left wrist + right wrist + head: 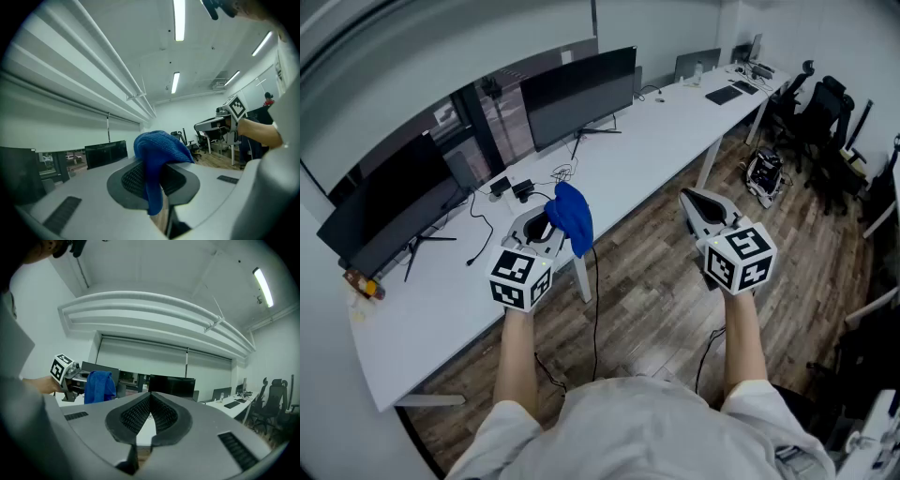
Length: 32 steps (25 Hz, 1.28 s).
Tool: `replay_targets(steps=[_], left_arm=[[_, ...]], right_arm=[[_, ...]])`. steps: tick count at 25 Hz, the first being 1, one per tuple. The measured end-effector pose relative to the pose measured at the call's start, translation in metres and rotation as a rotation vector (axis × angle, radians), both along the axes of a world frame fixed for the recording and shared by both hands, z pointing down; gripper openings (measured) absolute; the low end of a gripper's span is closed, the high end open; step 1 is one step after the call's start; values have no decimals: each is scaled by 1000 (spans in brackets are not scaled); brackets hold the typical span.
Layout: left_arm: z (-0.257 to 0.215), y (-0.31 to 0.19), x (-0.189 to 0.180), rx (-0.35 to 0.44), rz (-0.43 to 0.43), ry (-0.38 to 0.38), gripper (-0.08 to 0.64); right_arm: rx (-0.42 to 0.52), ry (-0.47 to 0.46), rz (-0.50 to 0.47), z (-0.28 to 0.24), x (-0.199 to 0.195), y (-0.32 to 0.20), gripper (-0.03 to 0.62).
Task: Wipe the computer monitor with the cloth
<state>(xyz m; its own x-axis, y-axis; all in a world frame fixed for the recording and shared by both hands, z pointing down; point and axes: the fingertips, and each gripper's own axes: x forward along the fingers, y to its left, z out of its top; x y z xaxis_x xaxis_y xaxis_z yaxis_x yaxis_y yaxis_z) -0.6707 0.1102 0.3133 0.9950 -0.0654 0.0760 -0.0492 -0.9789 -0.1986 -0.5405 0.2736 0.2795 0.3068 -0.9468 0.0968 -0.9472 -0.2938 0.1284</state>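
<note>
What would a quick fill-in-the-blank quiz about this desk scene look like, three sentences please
1. The left gripper is shut on a cloth that is ____ in colour.
2. The right gripper, its jaws together, holds ____.
3. The dark monitor stands on a long desk whose top is ____.

Missing words: blue; nothing; white
</note>
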Motion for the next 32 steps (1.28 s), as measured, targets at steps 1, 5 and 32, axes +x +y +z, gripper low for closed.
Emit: replay_targets(steps=[1, 5, 32], left_arm=[[1, 1, 2, 1, -1, -1, 57], [4, 5, 12, 5, -5, -4, 58], [46, -100, 191, -27, -121, -51, 58]], right_arm=[[-2, 2, -2, 1, 3, 0, 11], [6, 11, -1, 3, 15, 1, 11], [-41, -76, -75, 52, 216, -94, 11]])
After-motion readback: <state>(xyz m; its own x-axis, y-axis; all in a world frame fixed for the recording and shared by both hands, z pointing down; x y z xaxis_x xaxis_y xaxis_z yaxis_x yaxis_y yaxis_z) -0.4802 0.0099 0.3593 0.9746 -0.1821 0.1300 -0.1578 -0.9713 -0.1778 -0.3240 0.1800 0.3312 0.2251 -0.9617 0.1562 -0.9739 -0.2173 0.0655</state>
